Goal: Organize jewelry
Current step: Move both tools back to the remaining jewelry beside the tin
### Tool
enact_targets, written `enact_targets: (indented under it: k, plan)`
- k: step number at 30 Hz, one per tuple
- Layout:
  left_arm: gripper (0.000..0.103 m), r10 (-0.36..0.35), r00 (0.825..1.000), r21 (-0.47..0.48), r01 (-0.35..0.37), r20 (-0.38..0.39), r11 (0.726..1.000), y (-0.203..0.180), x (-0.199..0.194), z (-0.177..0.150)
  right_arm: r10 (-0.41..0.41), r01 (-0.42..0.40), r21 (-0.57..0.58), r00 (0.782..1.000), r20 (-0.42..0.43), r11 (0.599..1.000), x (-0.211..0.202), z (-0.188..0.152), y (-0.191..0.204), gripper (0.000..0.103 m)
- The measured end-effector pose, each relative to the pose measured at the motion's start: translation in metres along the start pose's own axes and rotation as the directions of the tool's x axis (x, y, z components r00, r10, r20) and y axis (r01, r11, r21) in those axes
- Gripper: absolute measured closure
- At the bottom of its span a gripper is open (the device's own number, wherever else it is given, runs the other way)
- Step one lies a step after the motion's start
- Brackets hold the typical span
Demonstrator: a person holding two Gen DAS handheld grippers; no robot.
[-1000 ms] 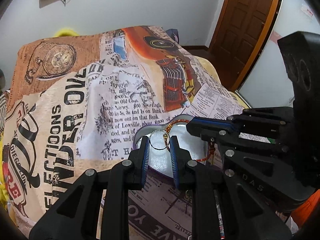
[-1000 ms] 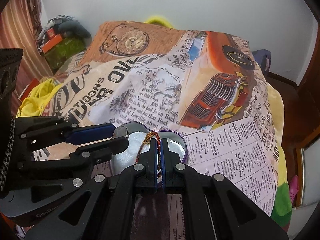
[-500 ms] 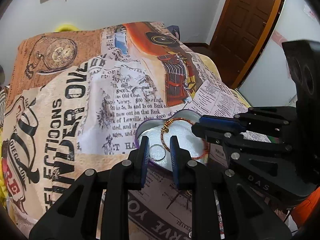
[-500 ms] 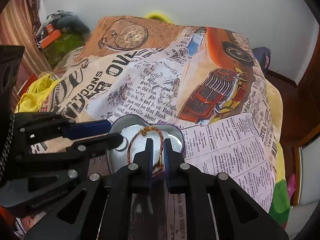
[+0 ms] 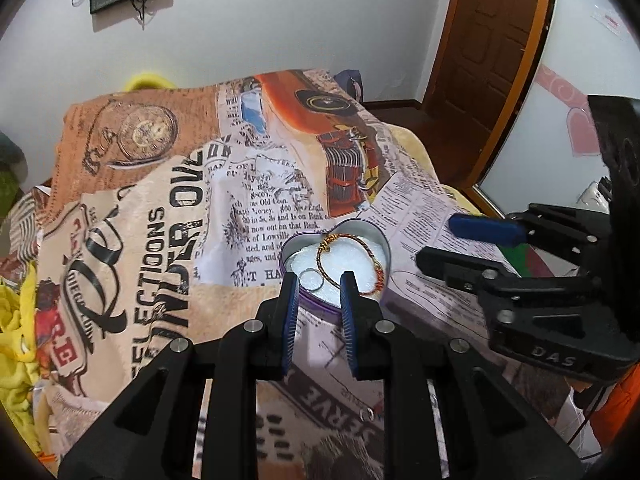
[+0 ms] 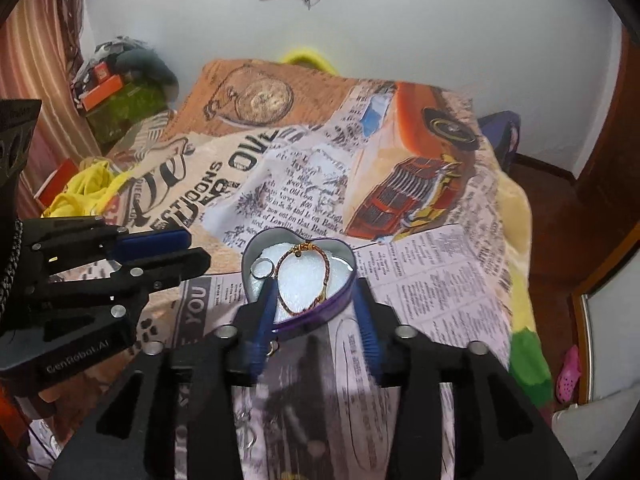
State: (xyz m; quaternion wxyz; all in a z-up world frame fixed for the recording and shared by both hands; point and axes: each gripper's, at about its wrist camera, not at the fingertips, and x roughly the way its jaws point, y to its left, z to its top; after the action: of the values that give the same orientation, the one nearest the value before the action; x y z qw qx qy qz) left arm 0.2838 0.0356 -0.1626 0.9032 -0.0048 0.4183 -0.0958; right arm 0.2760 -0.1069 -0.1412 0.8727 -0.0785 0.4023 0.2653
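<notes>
A heart-shaped purple tin [image 5: 289, 246] [image 6: 349, 257] with a white lining sits on the printed blanket. A red and gold thread bracelet [image 5: 325, 242] [image 6: 326, 273] and a silver ring [image 5: 301, 280] [image 6: 253, 269] lie loose inside it. My left gripper [image 5: 319, 284] [image 6: 194, 249] hangs just short of the tin, its jaws a little apart and empty. My right gripper [image 6: 316, 312] [image 5: 434, 240] is near the tin's front edge. Its jaws are opening, with nothing pressed between the pads.
The newspaper-and-car print blanket [image 5: 168, 216] covers the bed. A small ring [image 5: 367, 413] and other small metal pieces [image 6: 248, 440] lie on it near me. Yellow cloth [image 5: 16, 320] bunches at the left, boxes and clutter [image 6: 120, 92] by the wall, a wooden door [image 5: 492, 40] at the right.
The right gripper has let go of the bracelet, which now lies in the tin. Both grippers have drawn back and up from the tin, and the ring stays inside it.
</notes>
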Motion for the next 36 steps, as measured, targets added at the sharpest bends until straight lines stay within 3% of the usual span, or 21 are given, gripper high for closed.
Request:
enact_targets:
  k: [8, 15, 29, 36]
  plan:
    - [0.082, 0.015, 1.0, 0.024, -0.015, 0.018, 1.0, -0.017, -0.033, -0.016, -0.015, 0.013, 0.028, 0.998, 0.06, 1.0, -0.043, -0.018, 0.005, 0.063]
    - [0.077, 0.019, 1.0, 0.034, -0.019, 0.007, 0.999, -0.029, -0.047, -0.038, -0.042, 0.04, 0.035, 0.997, 0.063, 0.999, -0.059, -0.043, 0.009, 0.063]
    - [0.076, -0.003, 0.997, 0.038, 0.006, -0.078, 0.999, -0.041, -0.038, -0.075, -0.064, 0.067, 0.1, 0.997, -0.041, 0.993, -0.052, -0.098, -0.004, 0.063]
    - [0.076, -0.044, 0.99, 0.016, 0.046, -0.137, 0.999, -0.044, -0.025, -0.096, -0.033, 0.042, 0.089, 0.994, -0.107, 0.995, -0.034, -0.12, 0.001, 0.063]
